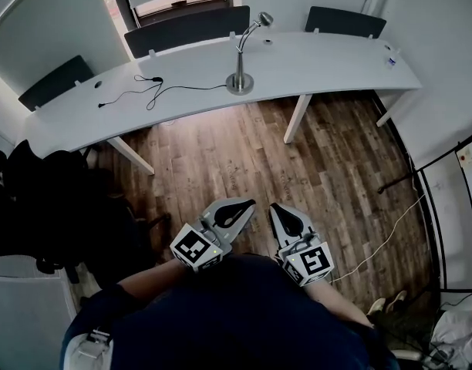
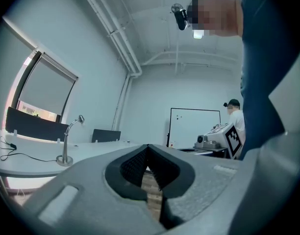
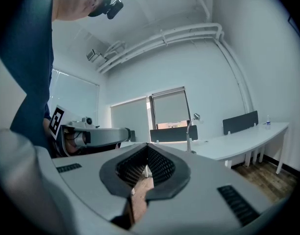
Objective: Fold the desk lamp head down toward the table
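Note:
A silver desk lamp (image 1: 241,77) stands on a round base on the curved white desk (image 1: 328,64), far across the wooden floor. Its gooseneck rises to a small head (image 1: 264,19) that points right. The lamp (image 2: 66,143) shows small at the left of the left gripper view, and the lamp (image 3: 190,130) is also small beyond the jaws in the right gripper view. My left gripper (image 1: 250,203) and right gripper (image 1: 274,206) are held side by side close to my body, well short of the desk. Both are shut with nothing between their pads.
A black cable (image 1: 143,91) trails over the desk left of the lamp. Dark chairs (image 1: 186,28) stand behind the desk, and a small bottle (image 1: 391,60) sits at its right end. A black chair (image 1: 35,199) is at my left. A whiteboard (image 2: 194,126) and another person (image 2: 234,116) are in the room.

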Motion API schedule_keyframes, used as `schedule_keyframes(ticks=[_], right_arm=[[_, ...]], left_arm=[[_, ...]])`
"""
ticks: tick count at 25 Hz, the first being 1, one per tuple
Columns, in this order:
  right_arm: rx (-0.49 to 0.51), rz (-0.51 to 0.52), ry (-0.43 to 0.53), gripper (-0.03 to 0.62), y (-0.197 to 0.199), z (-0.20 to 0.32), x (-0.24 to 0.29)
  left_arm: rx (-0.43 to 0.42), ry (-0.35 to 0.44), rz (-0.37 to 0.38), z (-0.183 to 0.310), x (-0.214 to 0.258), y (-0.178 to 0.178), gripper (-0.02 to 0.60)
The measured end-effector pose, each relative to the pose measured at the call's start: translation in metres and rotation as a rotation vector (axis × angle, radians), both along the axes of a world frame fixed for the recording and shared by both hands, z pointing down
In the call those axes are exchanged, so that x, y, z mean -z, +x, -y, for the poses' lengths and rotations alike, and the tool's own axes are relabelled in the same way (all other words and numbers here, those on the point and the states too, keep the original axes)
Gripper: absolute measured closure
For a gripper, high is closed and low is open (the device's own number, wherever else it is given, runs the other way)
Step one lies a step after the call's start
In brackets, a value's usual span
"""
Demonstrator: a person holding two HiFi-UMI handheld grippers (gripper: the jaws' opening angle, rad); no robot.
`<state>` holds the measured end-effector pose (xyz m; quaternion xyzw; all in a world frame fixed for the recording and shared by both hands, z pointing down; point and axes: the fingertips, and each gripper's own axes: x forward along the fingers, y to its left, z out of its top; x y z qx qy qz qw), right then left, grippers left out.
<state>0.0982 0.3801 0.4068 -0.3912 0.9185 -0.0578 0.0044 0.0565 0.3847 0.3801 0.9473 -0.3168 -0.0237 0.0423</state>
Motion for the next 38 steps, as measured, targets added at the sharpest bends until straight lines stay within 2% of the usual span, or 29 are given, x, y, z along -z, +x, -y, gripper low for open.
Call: schedule_keyframes(ticks=[6,13,24,30,38], right_arm=[[-0.021,-0.018,-0.005,0.584,0.014,0.004,-0.003],[-0.007,-0.033,-0.006,0.585,0.045,0.013,-0.007],[0.07,-0.043,0.025,0.584,0.069,0.038,-0.021],[0.062,-0.051,0.028,0.585,0.053,0.087,-0.022],[-0.005,-0.068,0.043,0.583,0.005,0.205,-0.01]], left_arm=[[0.002,-0.023,-0.026,0.005,-0.009,0.011,0.577],[-0.012,-0.005,0.009,0.011,-0.004,0.046,0.577],[0.103,-0.031,0.008,0.039,-0.022,0.059,0.577],[0.099,-0.03,-0.009,0.088,-0.026,0.045,0.577],[0.031,0.004,-0.019,0.207,-0.014,0.0,0.577]])
